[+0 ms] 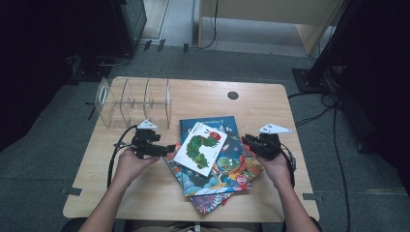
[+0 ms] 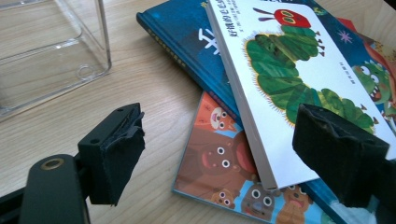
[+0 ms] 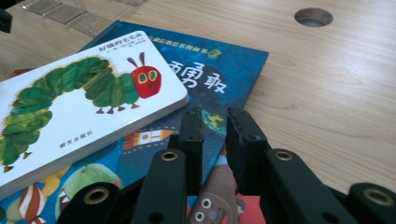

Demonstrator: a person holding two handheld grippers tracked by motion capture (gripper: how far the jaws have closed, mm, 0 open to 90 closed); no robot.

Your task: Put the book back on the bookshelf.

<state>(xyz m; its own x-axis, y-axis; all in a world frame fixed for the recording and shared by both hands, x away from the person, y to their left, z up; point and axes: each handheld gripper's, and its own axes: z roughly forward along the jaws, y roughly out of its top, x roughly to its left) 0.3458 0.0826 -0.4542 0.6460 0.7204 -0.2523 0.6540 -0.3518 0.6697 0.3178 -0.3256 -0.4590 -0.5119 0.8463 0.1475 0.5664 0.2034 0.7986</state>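
Tongs flanked a stack of picture books.
Left tongs (image 2: 217, 154) gaped wide at the white caterpillar board book (image 2: 299, 79); right tongs (image 3: 215, 140) stood nearly closed, seemingly empty, beside the clear acrylic rack (image 1: 133, 101).

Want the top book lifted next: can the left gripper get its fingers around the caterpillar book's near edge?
Probably yes: the left gripper is open, the caterpillar book lies topmost, and its edge overhangs the bear book below.
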